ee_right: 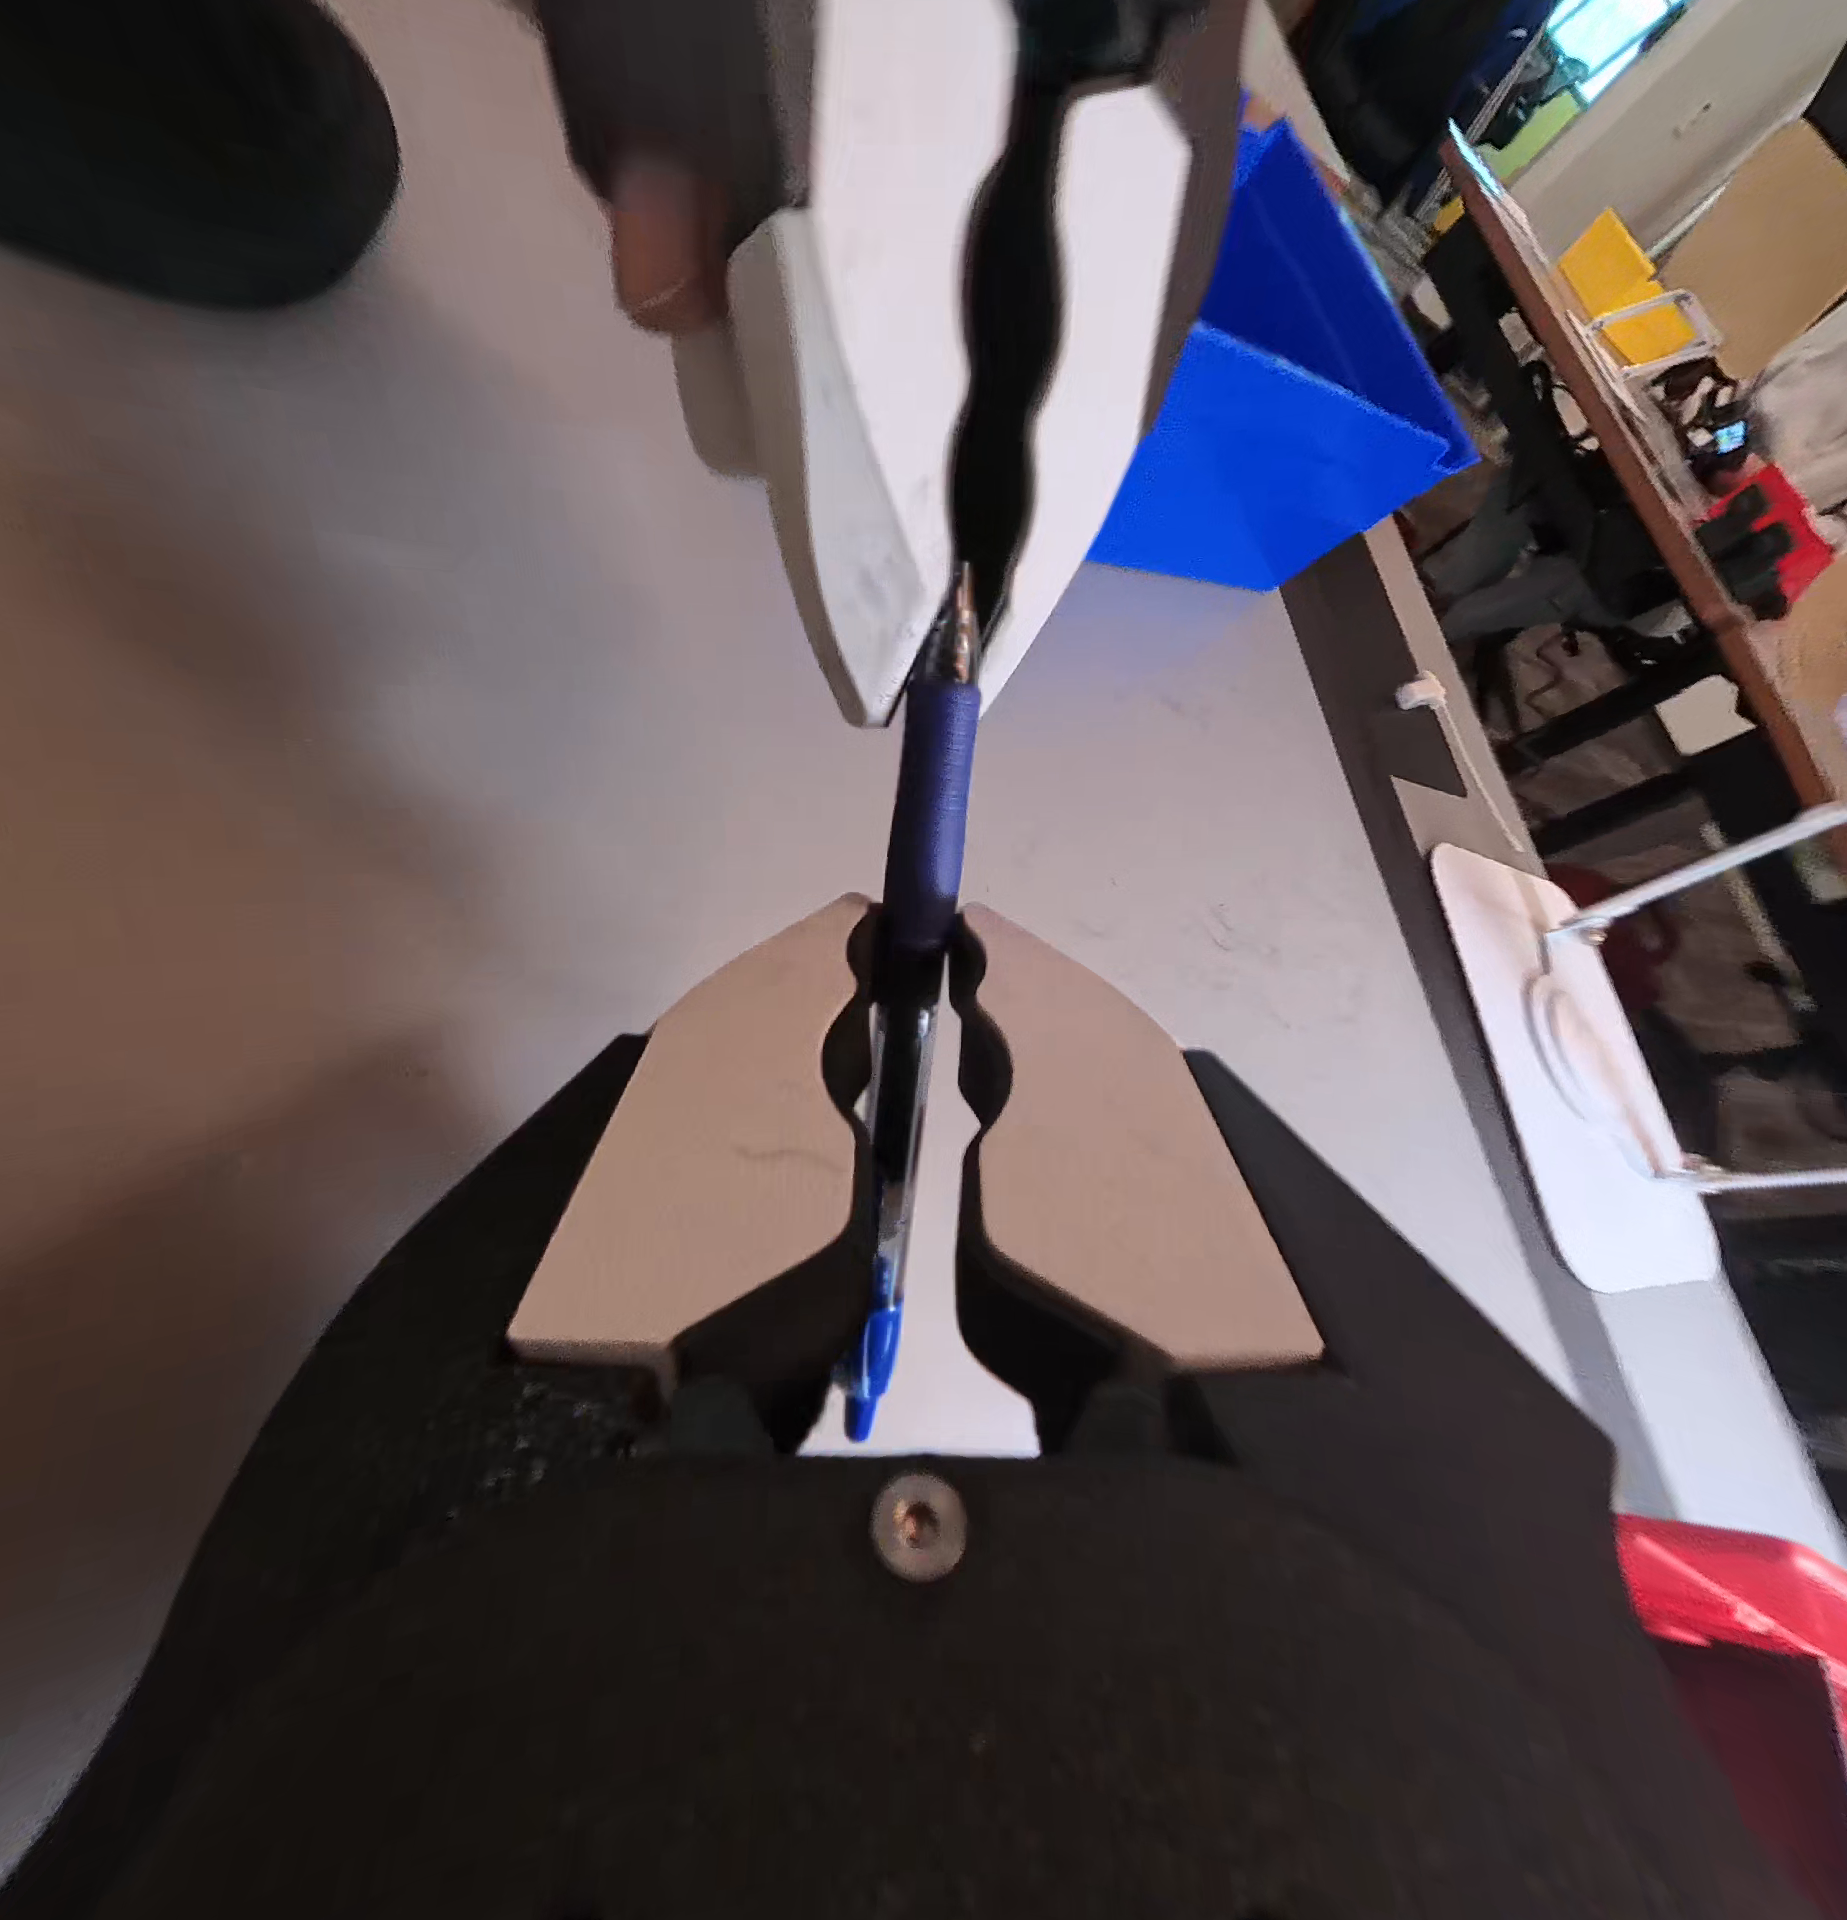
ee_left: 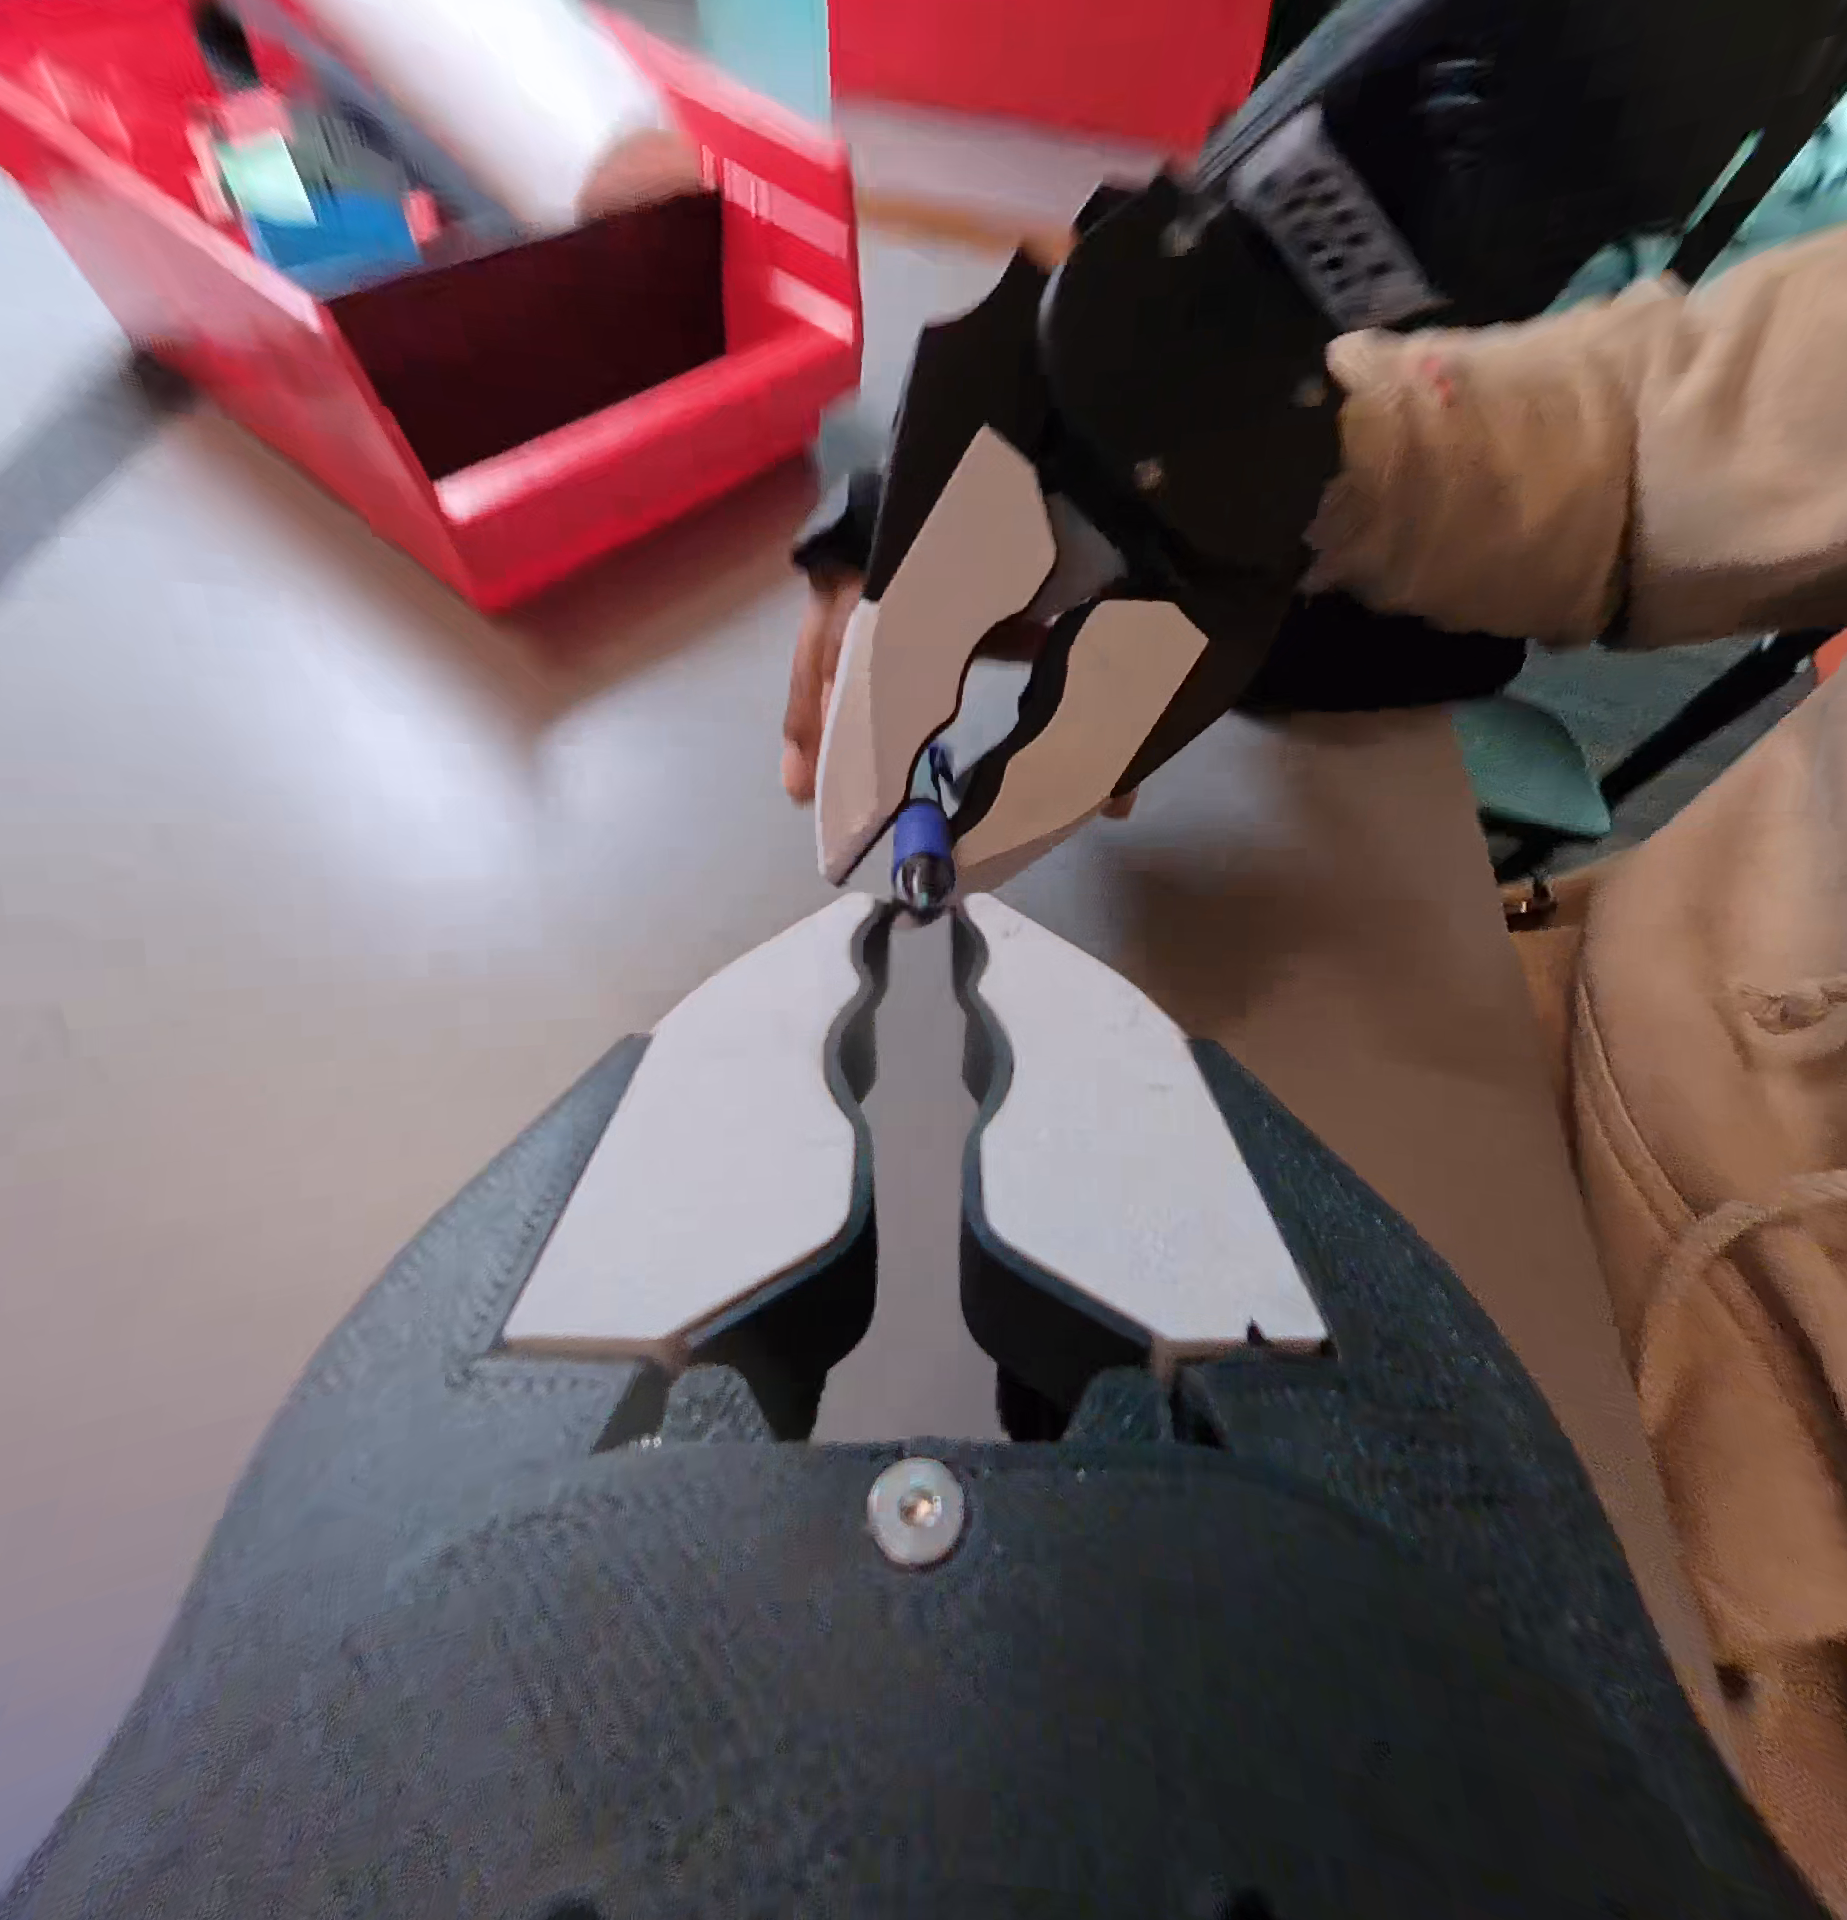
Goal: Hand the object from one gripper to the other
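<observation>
While pen (ee_right: 924, 831) bridges both tools:
Right hand-held gripper (ee_right: 914, 925): grasping pen.
Left hand-held gripper (ee_left: 919, 909): unclenched at pen's tip, 12 o'clock.
Advice: clamp left firmly before releasing right.

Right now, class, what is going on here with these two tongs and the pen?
A person holds tongs in each hand over a pale table. The right tongs are shut on a blue pen, gripping it at its dark rubber sleeve, with the clip end pointing back toward the handle. The left tongs have their tips around the pen's writing point, but a gap shows between the fingers, so the handover is not done yet.
</observation>
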`<state>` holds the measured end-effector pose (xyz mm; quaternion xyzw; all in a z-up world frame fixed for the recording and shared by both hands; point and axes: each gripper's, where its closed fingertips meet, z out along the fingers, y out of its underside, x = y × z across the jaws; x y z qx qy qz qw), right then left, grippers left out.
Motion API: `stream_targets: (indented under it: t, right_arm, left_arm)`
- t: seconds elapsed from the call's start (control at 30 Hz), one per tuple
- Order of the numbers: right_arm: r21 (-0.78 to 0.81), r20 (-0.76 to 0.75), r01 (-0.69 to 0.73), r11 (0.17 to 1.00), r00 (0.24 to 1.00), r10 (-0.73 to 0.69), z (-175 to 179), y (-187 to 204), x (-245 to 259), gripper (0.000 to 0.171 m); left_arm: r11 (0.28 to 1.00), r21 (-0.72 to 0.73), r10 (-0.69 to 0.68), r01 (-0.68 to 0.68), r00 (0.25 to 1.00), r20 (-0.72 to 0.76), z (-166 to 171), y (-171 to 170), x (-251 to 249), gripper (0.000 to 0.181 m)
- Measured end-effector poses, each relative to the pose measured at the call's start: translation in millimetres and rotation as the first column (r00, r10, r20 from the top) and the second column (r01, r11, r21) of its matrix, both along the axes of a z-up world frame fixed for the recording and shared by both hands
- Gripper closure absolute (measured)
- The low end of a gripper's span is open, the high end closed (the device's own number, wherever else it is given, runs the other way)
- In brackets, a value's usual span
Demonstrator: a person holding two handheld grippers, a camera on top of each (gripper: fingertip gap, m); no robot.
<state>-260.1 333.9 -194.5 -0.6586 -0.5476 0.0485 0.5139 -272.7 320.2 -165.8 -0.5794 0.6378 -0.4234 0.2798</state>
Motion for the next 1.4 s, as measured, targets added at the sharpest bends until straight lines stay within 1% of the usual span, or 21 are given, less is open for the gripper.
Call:
stream_targets:
  t: [0.07, 0.13, 0.2, 0.3, 0.37, 0.4, 0.43, 0.47, 0.5, 0.53, 0.6, 0.67, 0.73, 0.83, 0.93, 1.0, 1.03, 1.17, 1.23, 1.3, 1.4]
  right_arm:
    - [-0.074, -0.166, -0.033, 0.997, 0.986, 0.021, 19, -4, 1, 0.160]
    - [-0.129, -0.351, -0.118, 0.985, 0.934, 0.066, 41, -14, -1, 0.160]
    - [-0.188, -0.504, -0.259, 0.947, 0.854, 0.134, 57, -31, -8, 0.160]
    - [-0.264, -0.661, -0.462, 0.847, 0.726, 0.189, 69, -55, -25, 0.160]
    - [-0.305, -0.718, -0.548, 0.779, 0.670, 0.190, 70, -65, -35, 0.160]
    - [-0.322, -0.736, -0.579, 0.749, 0.651, 0.186, 70, -68, -38, 0.160]
    - [-0.340, -0.746, -0.606, 0.719, 0.639, 0.186, 69, -72, -41, 0.160]
    - [-0.352, -0.750, -0.616, 0.704, 0.636, 0.182, 67, -74, -43, 0.160]
    - [-0.357, -0.749, -0.600, 0.716, 0.642, 0.165, 67, -70, -42, 0.160]
    - [-0.354, -0.742, -0.565, 0.746, 0.655, 0.144, 67, -63, -39, 0.159]
    - [-0.330, -0.735, -0.470, 0.819, 0.672, 0.090, 72, -44, -23, 0.146]
    - [-0.305, -0.698, -0.368, 0.878, 0.714, 0.057, 72, -29, -2, 0.145]
    - [-0.295, -0.644, -0.313, 0.903, 0.763, 0.054, 66, -24, 11, 0.147]
    - [-0.325, -0.590, -0.299, 0.897, 0.806, 0.055, 50, -22, 11, 0.148]
    - [-0.382, -0.545, -0.329, 0.863, 0.835, 0.077, 29, -28, -1, 0.151]
    - [-0.402, -0.529, -0.342, 0.850, 0.844, 0.089, 19, -30, -7, 0.158]
    - [-0.407, -0.536, -0.353, 0.843, 0.839, 0.093, 18, -31, -10, 0.164]
    - [-0.390, -0.579, -0.380, 0.839, 0.810, 0.098, 28, -32, -12, 0.165]
    - [-0.366, -0.633, -0.400, 0.840, 0.769, 0.091, 43, -31, -7, 0.165]
    - [-0.325, -0.684, -0.401, 0.857, 0.725, 0.080, 59, -27, 4, 0.165]
    - [-0.258, -0.762, -0.401, 0.879, 0.643, 0.070, 86, -22, 25, 0.165]
  left_arm:
    - [1.000, 0.014, -0.007, 0.005, 0.989, 0.151, 21, 0, 3, 0.152]
    - [1.000, -0.001, -0.026, 0.028, 0.957, 0.290, 42, -5, 4, 0.150]
    - [0.997, -0.010, -0.063, 0.073, 0.916, 0.396, 57, -15, 4, 0.150]
    - [0.981, -0.003, -0.170, 0.194, 0.865, 0.473, 67, -40, 1, 0.151]
    - [0.960, -0.006, -0.245, 0.281, 0.845, 0.475, 66, -57, -1, 0.154]
    - [0.958, -0.003, -0.251, 0.286, 0.847, 0.469, 65, -60, 0, 0.160]
    - [0.961, 0.002, -0.246, 0.277, 0.851, 0.464, 64, -59, 1, 0.169]
    - [0.963, -0.003, -0.240, 0.271, 0.858, 0.455, 63, -57, 1, 0.170]
    - [0.967, -0.026, -0.216, 0.253, 0.871, 0.441, 63, -52, 2, 0.170]
    - [0.976, -0.057, -0.167, 0.212, 0.887, 0.430, 64, -44, 4, 0.170]
    - [0.990, -0.090, -0.061, 0.106, 0.911, 0.408, 65, -22, 5, 0.170]
    - [0.994, -0.106, 0.016, 0.024, 0.932, 0.361, 59, -3, 2, 0.170]
    - [0.990, -0.139, 0.048, 0.002, 0.935, 0.350, 59, 5, 0, 0.170]
    - [0.988, -0.157, 0.049, 0.006, 0.937, 0.346, 59, 7, -1, 0.170]
    - [0.986, -0.163, 0.041, 0.018, 0.935, 0.353, 61, 4, -1, 0.170]
    - [0.986, -0.165, 0.041, 0.020, 0.933, 0.359, 63, 3, -2, 0.170]
    - [0.986, -0.168, 0.039, 0.024, 0.931, 0.362, 64, 3, -2, 0.170]
    - [0.983, -0.186, 0.067, 0.012, 0.908, 0.414, 74, 7, -5, 0.169]
    - [0.984, -0.179, 0.103, -0.023, 0.885, 0.454, 81, 14, -8, 0.151]
    - [0.984, -0.177, 0.106, -0.029, 0.889, 0.446, 79, 17, -10, 0.147]
    - [0.982, -0.188, 0.106, -0.025, 0.896, 0.432, 74, 18, -8, 0.146]
